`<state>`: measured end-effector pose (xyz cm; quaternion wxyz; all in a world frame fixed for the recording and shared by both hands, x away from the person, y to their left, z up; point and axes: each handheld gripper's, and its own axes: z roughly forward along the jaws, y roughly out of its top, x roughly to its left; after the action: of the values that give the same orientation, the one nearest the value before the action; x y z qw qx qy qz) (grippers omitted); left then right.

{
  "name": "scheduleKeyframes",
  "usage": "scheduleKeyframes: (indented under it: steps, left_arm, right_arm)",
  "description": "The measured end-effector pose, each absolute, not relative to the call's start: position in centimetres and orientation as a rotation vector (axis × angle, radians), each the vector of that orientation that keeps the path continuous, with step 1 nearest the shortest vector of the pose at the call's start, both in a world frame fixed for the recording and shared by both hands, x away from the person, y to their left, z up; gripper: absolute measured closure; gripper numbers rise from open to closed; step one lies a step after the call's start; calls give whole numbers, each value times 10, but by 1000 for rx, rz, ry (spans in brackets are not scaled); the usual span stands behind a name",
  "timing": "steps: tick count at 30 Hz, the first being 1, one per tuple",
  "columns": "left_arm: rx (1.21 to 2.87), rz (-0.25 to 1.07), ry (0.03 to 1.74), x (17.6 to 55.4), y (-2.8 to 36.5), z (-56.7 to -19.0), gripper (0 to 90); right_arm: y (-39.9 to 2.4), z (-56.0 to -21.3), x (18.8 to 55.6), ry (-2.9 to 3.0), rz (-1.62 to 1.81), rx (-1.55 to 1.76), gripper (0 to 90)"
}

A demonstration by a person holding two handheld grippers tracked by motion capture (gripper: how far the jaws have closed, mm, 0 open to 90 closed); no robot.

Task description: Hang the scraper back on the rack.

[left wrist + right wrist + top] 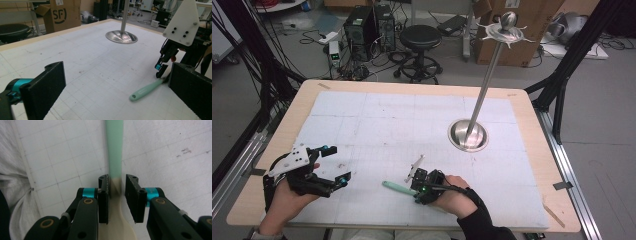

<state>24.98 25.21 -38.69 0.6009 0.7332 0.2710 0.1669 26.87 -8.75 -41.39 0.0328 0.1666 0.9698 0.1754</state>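
item: green-handled utensil, flat on mat. your right gripper straddles its neck, jaws narrow, not yet pinching; left gripper spread, idle. step: grasping. next: close fully, lift level.

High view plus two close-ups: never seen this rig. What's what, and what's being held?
There is no robot here: a person holds a two-jaw gripper in each hand. The high view looks down on the table from above the person. The other two pictures come from cameras riding on each gripper, looking along its black jaws. On the white gridded mat are a metal pole stand and a mint-handled tool. The left gripper is open and holds nothing. The right gripper straddles the tool where the mint handle meets a cream part; I cannot tell whether its pads press yet.
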Motion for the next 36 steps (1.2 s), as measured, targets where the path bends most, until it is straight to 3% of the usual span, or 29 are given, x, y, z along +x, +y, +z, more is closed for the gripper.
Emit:
scheduleKeyframes:
  steps: [16,36]
  left_arm:
    - [1707,382,626,250,251,-387,17]
    - [1709,369,614,256,245,-387,17]
  right_arm:
    - [-86,-413,261,2950,477,501,802]
    - [-116,-407,268,2922,813,603,808]
